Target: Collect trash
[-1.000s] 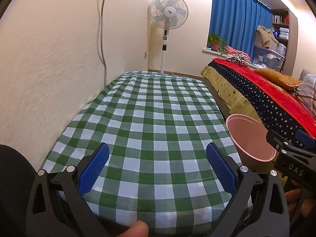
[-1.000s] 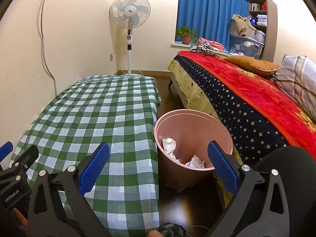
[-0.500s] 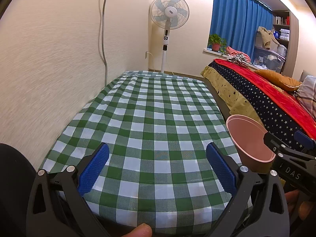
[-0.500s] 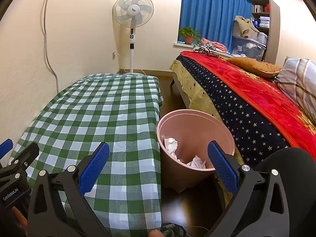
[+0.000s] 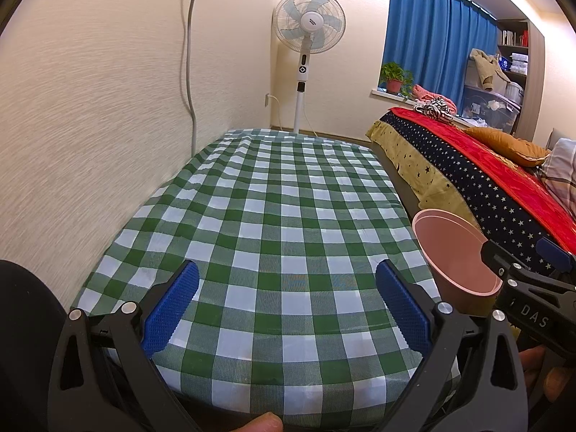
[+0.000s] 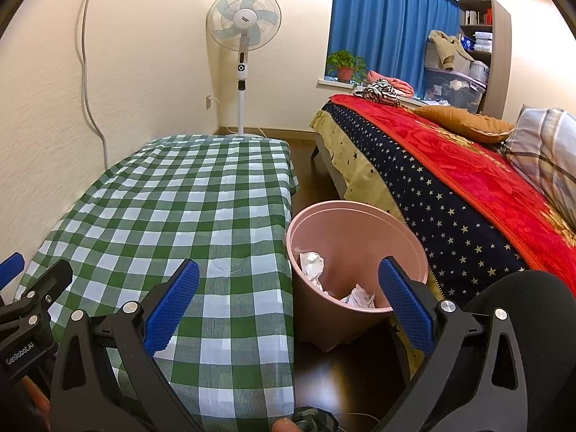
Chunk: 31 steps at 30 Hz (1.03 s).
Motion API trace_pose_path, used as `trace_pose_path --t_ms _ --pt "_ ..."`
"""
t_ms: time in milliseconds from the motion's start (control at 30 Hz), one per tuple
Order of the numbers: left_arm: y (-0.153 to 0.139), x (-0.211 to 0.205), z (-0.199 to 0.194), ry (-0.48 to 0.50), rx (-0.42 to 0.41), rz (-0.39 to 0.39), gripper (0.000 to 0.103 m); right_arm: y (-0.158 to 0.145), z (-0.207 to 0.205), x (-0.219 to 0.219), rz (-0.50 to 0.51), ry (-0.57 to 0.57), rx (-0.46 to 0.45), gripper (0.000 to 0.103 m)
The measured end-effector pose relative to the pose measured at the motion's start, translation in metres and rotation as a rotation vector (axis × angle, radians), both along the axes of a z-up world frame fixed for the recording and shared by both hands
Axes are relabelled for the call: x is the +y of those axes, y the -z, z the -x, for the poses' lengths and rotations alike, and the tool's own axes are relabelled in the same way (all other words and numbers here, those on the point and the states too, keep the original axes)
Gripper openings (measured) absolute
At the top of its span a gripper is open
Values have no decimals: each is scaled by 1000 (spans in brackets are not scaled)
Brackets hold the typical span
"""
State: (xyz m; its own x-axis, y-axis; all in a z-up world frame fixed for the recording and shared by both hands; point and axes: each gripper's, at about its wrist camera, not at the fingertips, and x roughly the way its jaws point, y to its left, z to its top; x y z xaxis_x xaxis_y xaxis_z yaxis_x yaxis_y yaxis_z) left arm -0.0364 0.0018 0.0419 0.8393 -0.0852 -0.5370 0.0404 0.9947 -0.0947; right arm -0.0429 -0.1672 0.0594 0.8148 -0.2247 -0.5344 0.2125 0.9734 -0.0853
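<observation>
Both grippers, left (image 5: 287,306) and right (image 6: 288,306), hover with fingers wide and empty over the bare checked surface (image 5: 273,216); crumpled paper (image 6: 312,265) fills the pink bin (image 6: 414,248); best scan for strays.

Checked-cloth-covered table (image 6: 180,216) runs along wall on left, its far end toward the pedestal fan (image 6: 244,25) standing in the corner. Round plastic bin (image 6: 356,248) sits on floor just beside table's right edge, between table and quilt-covered bed (image 6: 450,187). Crumpled paper scraps (image 6: 311,264) lie inside bin. Potted plant (image 6: 345,64) on windowsill behind bed's far end; cushion (image 6: 464,120) on bed.
</observation>
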Motion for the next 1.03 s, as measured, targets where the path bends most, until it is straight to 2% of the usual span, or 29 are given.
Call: trace_pose_path --t_ms 1033 --pt "-2 -2 0 -9 1 3 95 0 0 0 1 1 -1 98"
